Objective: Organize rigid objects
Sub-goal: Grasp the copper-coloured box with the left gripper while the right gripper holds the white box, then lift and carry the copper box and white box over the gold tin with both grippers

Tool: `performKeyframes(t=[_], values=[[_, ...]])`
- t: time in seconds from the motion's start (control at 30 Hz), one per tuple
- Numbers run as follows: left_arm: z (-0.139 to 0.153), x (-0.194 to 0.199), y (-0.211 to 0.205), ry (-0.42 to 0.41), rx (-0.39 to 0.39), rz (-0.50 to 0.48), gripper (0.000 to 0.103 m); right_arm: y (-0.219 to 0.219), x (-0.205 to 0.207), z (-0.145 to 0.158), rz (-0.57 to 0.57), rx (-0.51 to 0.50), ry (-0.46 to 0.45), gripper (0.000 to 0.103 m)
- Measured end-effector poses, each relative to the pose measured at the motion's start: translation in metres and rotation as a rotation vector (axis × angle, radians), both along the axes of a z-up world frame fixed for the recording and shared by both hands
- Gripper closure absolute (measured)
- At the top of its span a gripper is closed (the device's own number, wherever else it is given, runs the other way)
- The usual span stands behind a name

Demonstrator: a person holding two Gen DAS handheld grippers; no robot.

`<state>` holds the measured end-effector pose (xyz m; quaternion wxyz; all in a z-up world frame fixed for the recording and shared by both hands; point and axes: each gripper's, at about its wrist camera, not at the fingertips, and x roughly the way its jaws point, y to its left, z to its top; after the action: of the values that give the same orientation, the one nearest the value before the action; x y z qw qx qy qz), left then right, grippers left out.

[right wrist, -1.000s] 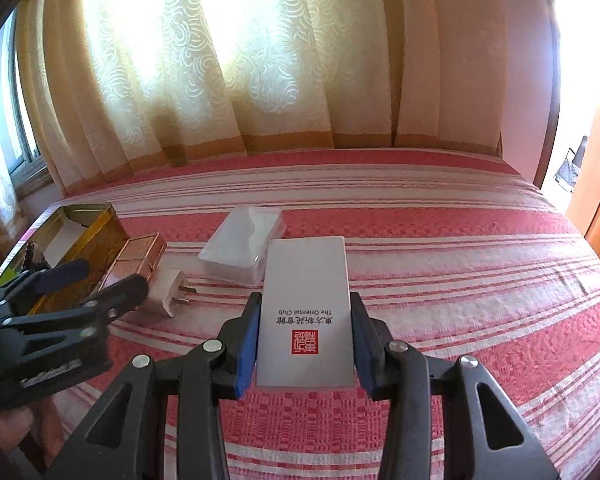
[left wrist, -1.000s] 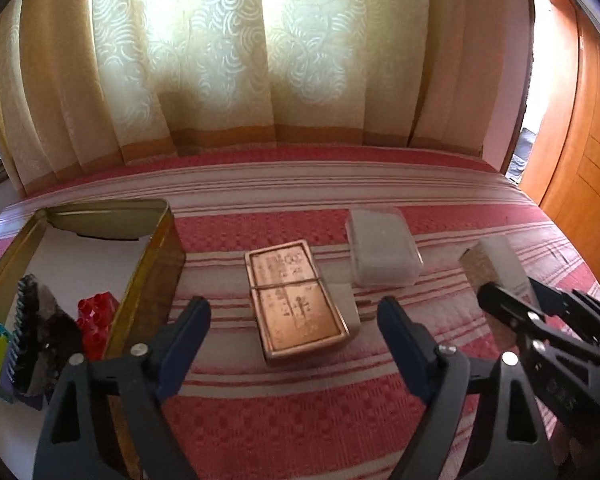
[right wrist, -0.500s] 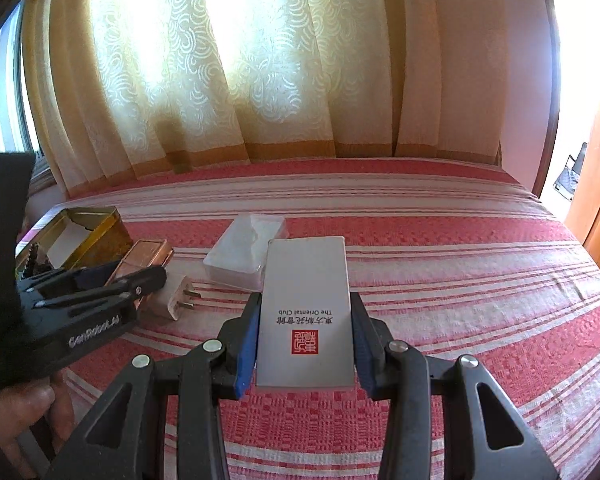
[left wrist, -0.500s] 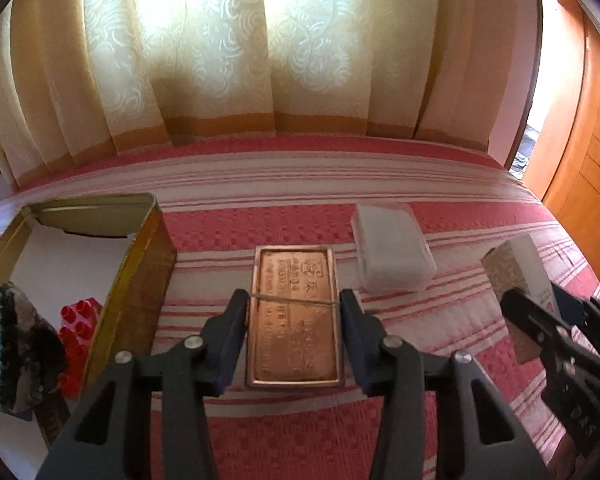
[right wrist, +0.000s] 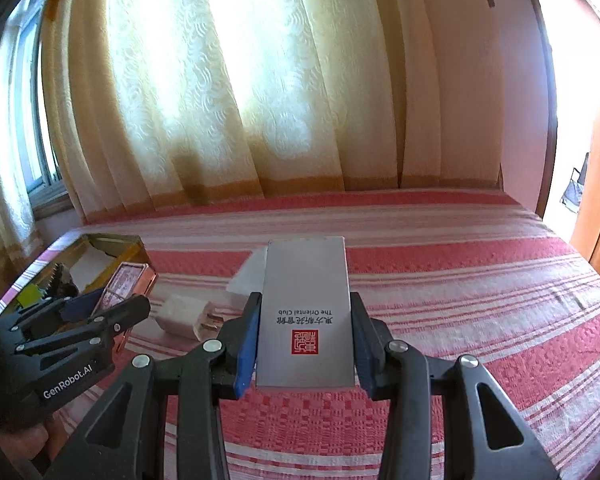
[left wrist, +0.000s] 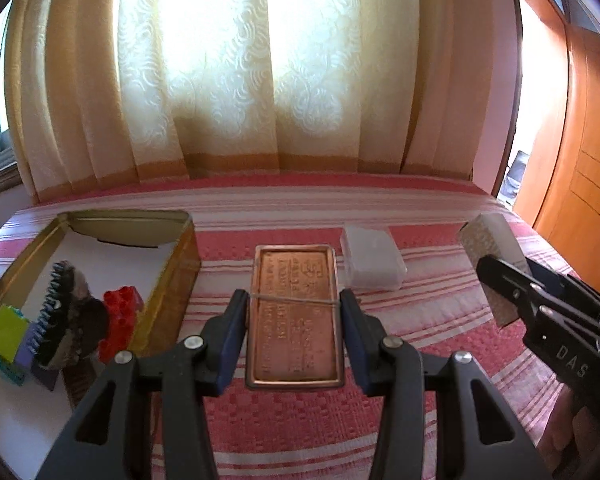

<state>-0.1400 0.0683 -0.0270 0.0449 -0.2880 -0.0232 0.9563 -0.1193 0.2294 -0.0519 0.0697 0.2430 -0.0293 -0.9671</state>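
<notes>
My left gripper (left wrist: 294,320) is shut on a copper tin (left wrist: 295,316) with a rubber band round it and holds it off the striped bed. The tin also shows in the right wrist view (right wrist: 124,284). My right gripper (right wrist: 305,336) is shut on a grey box (right wrist: 306,300) printed "The Oriental Club", which also shows at the right of the left wrist view (left wrist: 488,248). An open gold tin box (left wrist: 180,256) stands at the left. It holds a red brick (left wrist: 120,316), a dark brush (left wrist: 60,320) and coloured blocks (left wrist: 4,336).
A clear plastic case (left wrist: 370,258) lies on the bed beyond the copper tin. A white plug adapter (right wrist: 186,316) lies between the two grippers. Curtains hang behind the bed. A wooden wardrobe (left wrist: 580,168) stands at the right.
My left gripper has closed on the copper tin and lifted it, straight between the fingers. My right gripper still holds the grey box and has risen slightly.
</notes>
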Motion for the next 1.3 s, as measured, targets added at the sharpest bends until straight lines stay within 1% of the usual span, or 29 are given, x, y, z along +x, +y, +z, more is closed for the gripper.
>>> performKeyframes(t=[0.13, 0.27, 0.4, 0.6, 0.83, 1.13, 1.3], values=[[0.007, 0.016, -0.004, 0.071, -0.005, 0.021, 0.058, -0.007, 0.009, 0.005, 0.004, 0.013, 0.05, 0.06], [0.012, 0.031, -0.002, 0.143, -0.036, 0.031, 0.058, -0.015, 0.017, 0.008, 0.015, 0.033, 0.097, 0.06], [0.015, 0.039, -0.002, 0.176, -0.053, 0.032, 0.058, -0.019, 0.029, 0.011, 0.014, 0.039, 0.159, 0.06], [0.017, 0.045, -0.007, 0.19, -0.047, 0.036, 0.058, -0.027, 0.041, 0.013, 0.03, 0.039, 0.213, 0.06], [0.017, 0.056, -0.012, 0.215, -0.048, 0.038, 0.058, -0.03, 0.045, 0.012, 0.035, 0.034, 0.225, 0.06], [0.019, 0.065, -0.023, 0.24, -0.028, 0.053, 0.058, -0.044, 0.055, 0.013, 0.058, 0.05, 0.237, 0.06], [0.019, 0.069, -0.025, 0.252, -0.022, 0.063, 0.058, -0.047, 0.057, 0.013, 0.057, 0.041, 0.235, 0.06]])
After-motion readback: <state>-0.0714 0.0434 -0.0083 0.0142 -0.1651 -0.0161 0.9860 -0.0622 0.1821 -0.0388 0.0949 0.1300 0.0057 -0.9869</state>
